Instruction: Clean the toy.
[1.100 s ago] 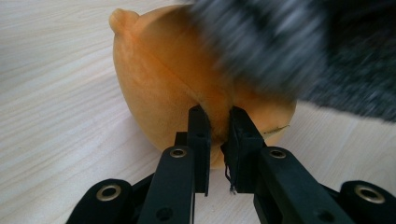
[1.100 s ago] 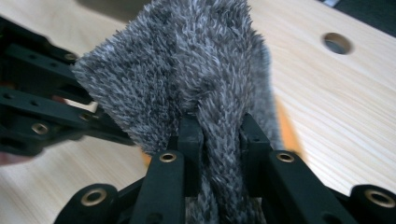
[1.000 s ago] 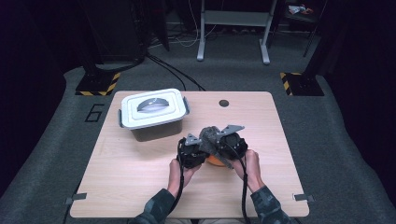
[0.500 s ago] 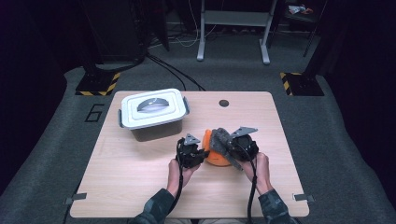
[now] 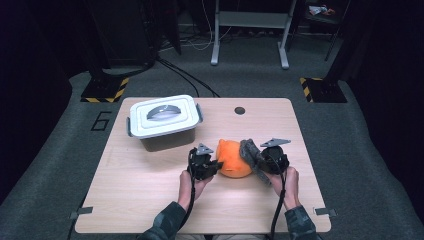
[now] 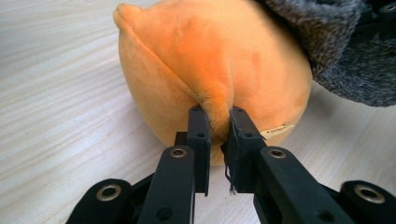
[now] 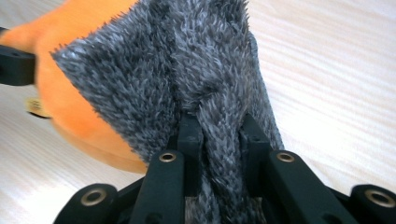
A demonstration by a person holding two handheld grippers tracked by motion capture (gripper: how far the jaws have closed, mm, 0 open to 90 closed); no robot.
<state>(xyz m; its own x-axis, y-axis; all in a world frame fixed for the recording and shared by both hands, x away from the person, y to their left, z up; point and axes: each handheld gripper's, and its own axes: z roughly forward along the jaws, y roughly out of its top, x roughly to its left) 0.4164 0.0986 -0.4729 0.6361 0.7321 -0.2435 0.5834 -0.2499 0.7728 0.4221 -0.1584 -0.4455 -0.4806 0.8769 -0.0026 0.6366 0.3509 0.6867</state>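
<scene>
An orange plush ball lies on the wooden table, between my two grippers. My left gripper is shut on a pinched fold of the orange plush, its jaws clamping the fabric at the ball's near side. A grey furry cloth hangs against the ball's right side. My right gripper is shut on that grey furry cloth, whose pile bunches between the jaws. In the right gripper view the orange plush shows behind the cloth at the left.
A white lidded plastic box with a grey handle sits at the table's back left. A small dark round hole marks the table's back middle. Dark floor, cables and stand legs lie beyond the far edge.
My right gripper has pulled the grey cloth to the right, off the orange ball, which now shows. The left gripper has stayed where it was, still gripping the plush.
</scene>
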